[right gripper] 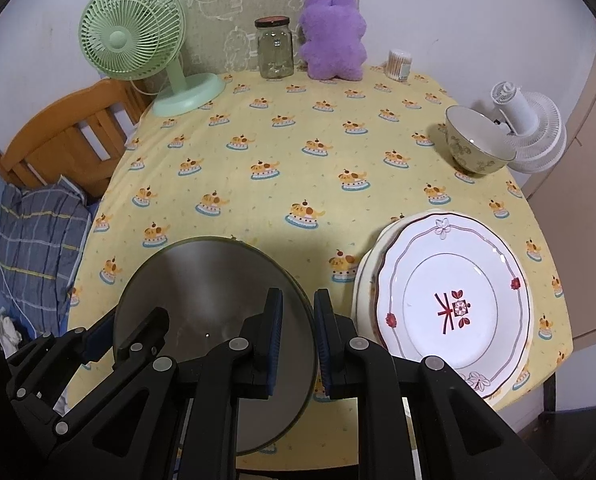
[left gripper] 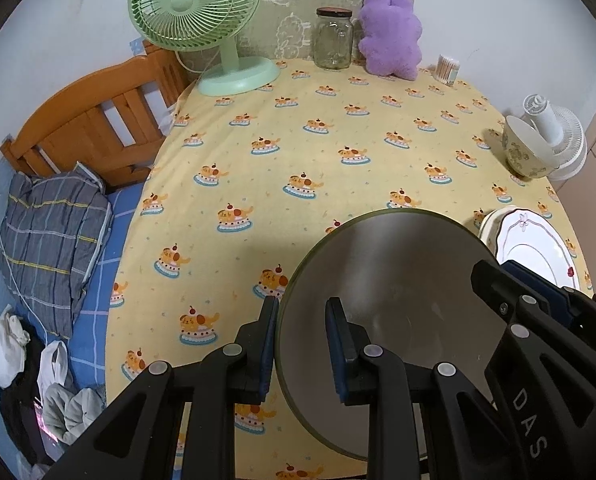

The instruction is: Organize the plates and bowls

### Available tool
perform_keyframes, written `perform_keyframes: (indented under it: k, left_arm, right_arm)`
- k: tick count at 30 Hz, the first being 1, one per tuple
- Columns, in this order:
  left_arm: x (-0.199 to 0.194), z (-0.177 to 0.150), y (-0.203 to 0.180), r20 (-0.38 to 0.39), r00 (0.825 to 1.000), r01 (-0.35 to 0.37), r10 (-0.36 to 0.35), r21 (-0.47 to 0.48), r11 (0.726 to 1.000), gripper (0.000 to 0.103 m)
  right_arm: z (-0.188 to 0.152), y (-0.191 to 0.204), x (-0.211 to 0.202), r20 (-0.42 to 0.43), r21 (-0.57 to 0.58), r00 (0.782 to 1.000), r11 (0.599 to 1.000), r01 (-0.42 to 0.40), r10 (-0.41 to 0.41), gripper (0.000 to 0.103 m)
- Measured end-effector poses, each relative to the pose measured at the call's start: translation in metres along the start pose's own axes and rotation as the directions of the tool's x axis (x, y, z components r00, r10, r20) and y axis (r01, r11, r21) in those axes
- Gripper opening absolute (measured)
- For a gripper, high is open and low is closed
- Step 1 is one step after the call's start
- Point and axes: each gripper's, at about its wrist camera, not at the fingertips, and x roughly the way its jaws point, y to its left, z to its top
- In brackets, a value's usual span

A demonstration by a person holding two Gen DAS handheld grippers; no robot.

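A dark grey plate with an olive rim (left gripper: 390, 280) (right gripper: 206, 276) is held between both grippers at the near edge of the table. My left gripper (left gripper: 302, 344) has its fingers on either side of the plate's left rim. My right gripper (right gripper: 298, 340) has its fingers on either side of the plate's right rim. A stack of plates topped by a white floral plate (right gripper: 450, 300) (left gripper: 534, 248) lies to the right. A cream patterned bowl (right gripper: 476, 144) (left gripper: 524, 148) stands at the far right.
The table has a yellow dog-print cloth (right gripper: 298, 160). At its back stand a green fan (right gripper: 138, 40), a glass jar (right gripper: 275, 48), a purple plush (right gripper: 332, 36) and a cotton-swab cup (right gripper: 399, 65). A white fan (right gripper: 530, 128) stands right. A bed (left gripper: 58, 220) lies left.
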Motion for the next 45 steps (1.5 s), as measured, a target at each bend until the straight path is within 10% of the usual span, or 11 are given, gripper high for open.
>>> perform_keyframes:
  k: [23, 28, 34, 45]
  left_arm:
    - [0.019, 0.003, -0.003, -0.015, 1.0, 0.002, -0.002, -0.01, 1.0, 0.022]
    - [0.023, 0.002, -0.002, -0.037, 0.998, 0.05, -0.052, -0.043, 0.998, 0.038]
    - [0.012, -0.003, -0.001, -0.01, 0.996, 0.089, -0.09, -0.033, 0.995, 0.07]
    - [-0.021, 0.013, -0.006, 0.057, 0.993, 0.105, -0.106, 0.012, 0.994, 0.087]
  right_arm:
    - [0.005, -0.004, 0.029, -0.055, 0.001, 0.999, 1.0, 0.002, -0.001, 0.019]
    - [0.005, -0.004, 0.03, -0.055, 0.006, 0.998, 1.0, 0.002, -0.001, 0.02]
    - [0.001, -0.004, 0.025, -0.048, 0.034, 0.997, 0.998, -0.051, 0.053, 0.069]
    - [0.011, -0.006, -0.008, 0.023, 0.045, 0.998, 0.997, -0.059, 0.058, 0.078]
